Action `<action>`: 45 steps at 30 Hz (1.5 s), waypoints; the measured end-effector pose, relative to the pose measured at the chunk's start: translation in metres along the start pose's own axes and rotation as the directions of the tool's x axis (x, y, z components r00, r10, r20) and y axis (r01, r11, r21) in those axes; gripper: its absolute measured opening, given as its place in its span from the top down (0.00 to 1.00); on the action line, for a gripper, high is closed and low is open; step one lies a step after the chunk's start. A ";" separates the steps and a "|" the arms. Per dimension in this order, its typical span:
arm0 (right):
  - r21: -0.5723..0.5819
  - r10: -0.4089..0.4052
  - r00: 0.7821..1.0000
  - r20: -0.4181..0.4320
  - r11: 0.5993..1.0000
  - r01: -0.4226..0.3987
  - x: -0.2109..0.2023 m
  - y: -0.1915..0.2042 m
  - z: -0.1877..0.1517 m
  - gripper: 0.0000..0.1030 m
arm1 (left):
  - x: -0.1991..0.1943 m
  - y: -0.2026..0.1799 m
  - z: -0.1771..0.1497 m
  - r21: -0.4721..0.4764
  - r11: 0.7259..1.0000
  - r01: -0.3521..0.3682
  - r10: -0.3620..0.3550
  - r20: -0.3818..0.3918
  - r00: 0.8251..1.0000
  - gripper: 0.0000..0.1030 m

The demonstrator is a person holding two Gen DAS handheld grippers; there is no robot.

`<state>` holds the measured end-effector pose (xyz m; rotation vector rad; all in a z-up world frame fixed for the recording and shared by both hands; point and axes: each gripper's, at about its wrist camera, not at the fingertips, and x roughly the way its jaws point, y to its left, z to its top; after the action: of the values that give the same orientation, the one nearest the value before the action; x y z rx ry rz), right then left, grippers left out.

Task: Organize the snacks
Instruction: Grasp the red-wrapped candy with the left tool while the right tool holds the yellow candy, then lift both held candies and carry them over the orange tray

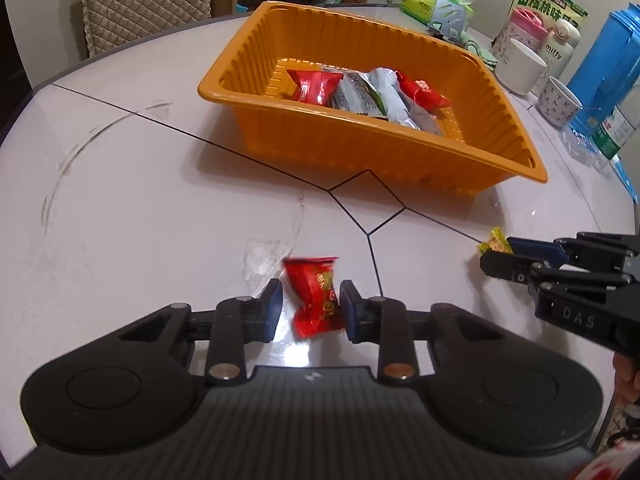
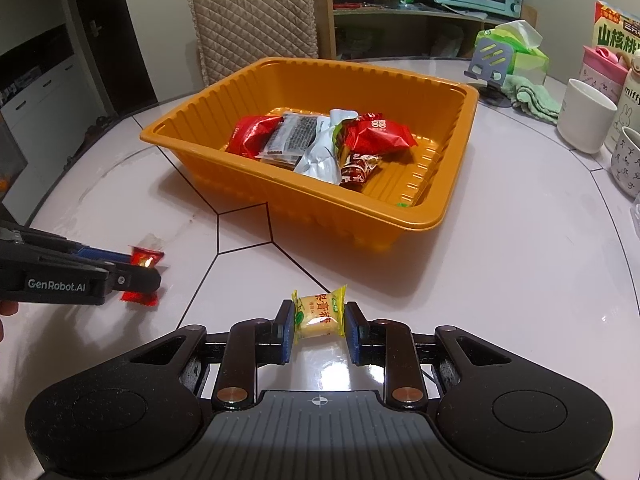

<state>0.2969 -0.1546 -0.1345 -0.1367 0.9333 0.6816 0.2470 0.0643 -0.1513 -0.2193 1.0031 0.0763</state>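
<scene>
The left tool point(image 1: 311, 304) straddles a red candy point(image 1: 316, 298) lying on the white bench point(image 1: 140, 200); its right pad touches the wrapper while a sliver of bench shows at the left pad, so whether it truly pinches is hard to tell. From the right wrist view the left tool's fingers cover most of that candy. A clear scrap of wrapper point(image 1: 264, 256) lies just beyond at 11 o'clock. The right tool point(image 2: 317, 330) has a yellow candy point(image 2: 319, 314) between its fingers, left pad touching, a small gap at the right pad. In the left view that tool hides most of the yellow candy.

Farther on at 12 o'clock sits the orange tray point(image 2: 400, 220), holding a heap of snack packets point(image 2: 320, 144) that overlap, so their count is unclear. At 2 o'clock stand a white mug point(image 2: 586, 116), a green cloth point(image 2: 532, 98) and a tissue pack point(image 2: 516, 44), partly behind a grey stand point(image 2: 494, 60).
</scene>
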 end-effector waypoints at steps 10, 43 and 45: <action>-0.004 0.002 1.000 -0.005 1.000 -0.002 0.001 0.001 0.000 0.74 | 0.004 -0.003 0.004 0.017 1.000 -0.005 0.005 -0.007 1.000 0.73; -0.045 0.055 0.997 0.054 0.998 -0.053 -0.034 0.017 0.009 0.74 | -0.042 -0.001 0.005 0.007 1.000 0.003 -0.003 0.018 1.000 0.82; -0.049 0.063 0.996 0.065 0.997 -0.059 -0.039 0.018 0.012 0.74 | -0.050 0.000 0.008 0.005 1.000 0.006 -0.006 0.031 1.000 0.82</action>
<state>0.2785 -0.1549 -0.0937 -0.1266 0.8613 0.7604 0.2269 0.0675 -0.1054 -0.2161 0.9721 0.0712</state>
